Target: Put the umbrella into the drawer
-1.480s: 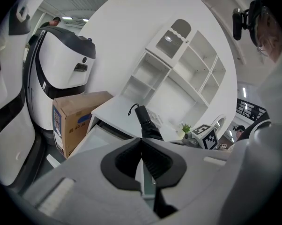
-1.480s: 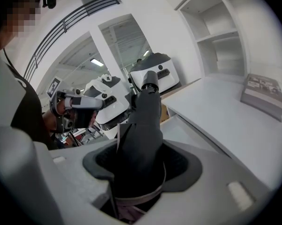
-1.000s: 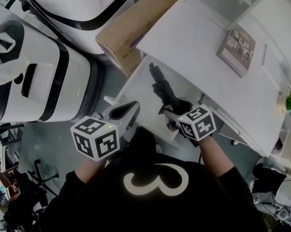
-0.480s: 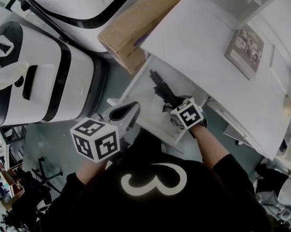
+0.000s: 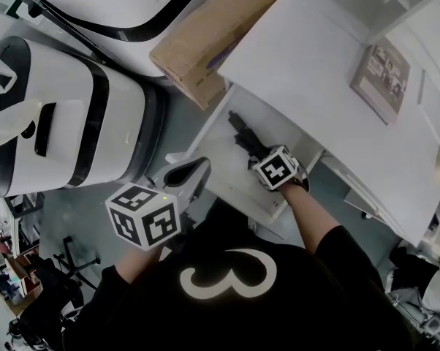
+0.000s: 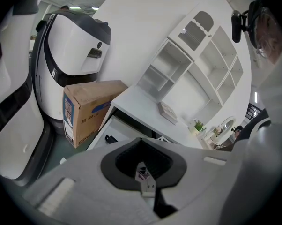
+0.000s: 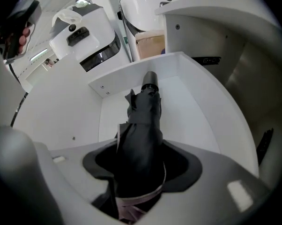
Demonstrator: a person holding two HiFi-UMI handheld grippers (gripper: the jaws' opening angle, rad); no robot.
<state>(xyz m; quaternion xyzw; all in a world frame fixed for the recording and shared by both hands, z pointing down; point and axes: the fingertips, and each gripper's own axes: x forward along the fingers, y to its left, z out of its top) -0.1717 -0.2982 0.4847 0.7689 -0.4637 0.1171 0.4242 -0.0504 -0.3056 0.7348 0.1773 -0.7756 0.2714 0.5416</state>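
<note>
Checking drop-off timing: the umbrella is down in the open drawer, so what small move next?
Probably ease it down until it rests flat: the right gripper clamps the umbrella, whose tip points along the drawer floor, apparently not yet lying on it.

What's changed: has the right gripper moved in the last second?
Yes: right gripper sank with the umbrella into the drawer, away from the book.

The cloth umbrella [image 7: 143,125] looks matt, the white drawer [image 7: 190,109] smooth
</note>
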